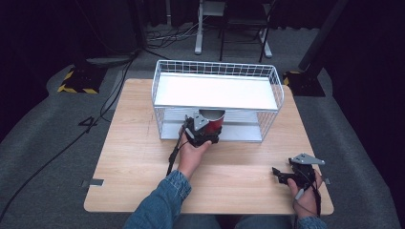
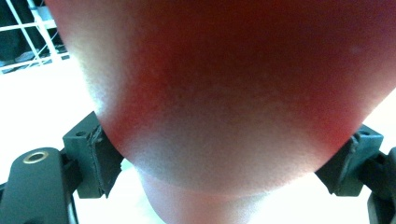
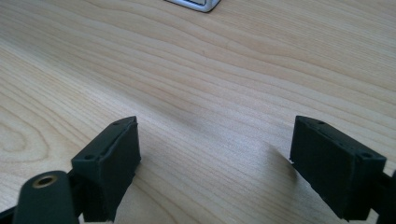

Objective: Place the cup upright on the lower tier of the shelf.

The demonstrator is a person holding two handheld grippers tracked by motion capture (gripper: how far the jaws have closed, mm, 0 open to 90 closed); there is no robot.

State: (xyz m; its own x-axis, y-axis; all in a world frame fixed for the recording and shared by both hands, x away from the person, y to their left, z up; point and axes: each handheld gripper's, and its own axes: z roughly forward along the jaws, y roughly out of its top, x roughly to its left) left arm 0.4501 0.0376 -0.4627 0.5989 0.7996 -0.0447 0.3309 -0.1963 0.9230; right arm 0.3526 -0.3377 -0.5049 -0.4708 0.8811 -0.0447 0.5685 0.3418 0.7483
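Note:
A red cup point(image 1: 214, 123) with a grey inside stands at the front of the lower shelf of a white wire rack point(image 1: 155, 88). My left gripper point(image 1: 202, 131) is shut on the red cup from the near side. In the left gripper view the cup point(image 2: 224, 88) bulges between both black pads point(image 2: 95, 158), which press on its sides. My right gripper point(image 1: 281, 174) rests low over the wooden table point(image 1: 133, 143) at the front right, open. In the right gripper view its jaws point(image 3: 215, 158) stand wide apart over bare wood with nothing between them.
The rack has a white top shelf point(image 1: 215, 91) and a lower shelf open toward the person. A corner of its base point(image 3: 194, 3) shows at the top of the right gripper view. Rack wires point(image 2: 28, 28) show at the upper left of the left gripper view. Grey floor and stands surround the table.

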